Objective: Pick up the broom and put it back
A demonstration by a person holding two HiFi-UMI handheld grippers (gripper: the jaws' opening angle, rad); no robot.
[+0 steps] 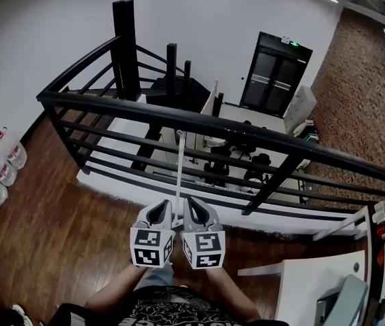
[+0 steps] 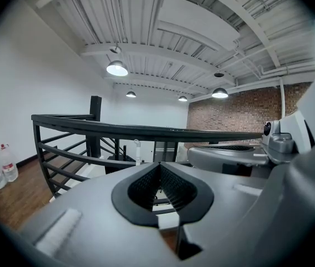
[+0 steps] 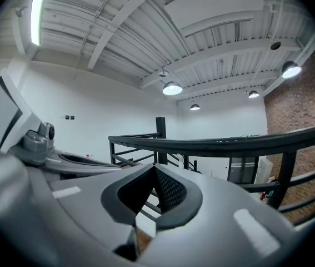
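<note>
Mezzanine, dark wood floor (image 1: 56,202), black railing (image 1: 199,122) running across in front of the person, with a lower level showing beyond it. Water bottles (image 1: 2,172) are standing along the wall at the far left.

- Left gripper (image 2: 160,164): its jaws are sitting tip to tip. Only rails are showing through the hollow behind the tips, so nothing is gripped.
- Right gripper (image 3: 154,166): likewise fully closed, hollow empty.
- Both are pointing at the railing, side by side and close together.
- Broom (image 1: 179,175): only the thin white handle is showing. In the head view it is running from the narrow gap between the two gripper bodies out toward the railing, and its capped end is lying over the rails. The brush end is hidden below the grippers.
- No view is showing whether the two bodies are pressing on the handle or merely flanking it.

Judgement: the pick-up is looking done in an unusual way, with the handle probably being pinched between the outer sides of the closed tongs, not inside either pair of jaws. That would put the task at the carrying stage, though the storage spot is not apparent.

Next move: both hands need to be travelling together with even inward pressure. If one drifts off, the handle is likely to slip or swing into the railing.
</note>
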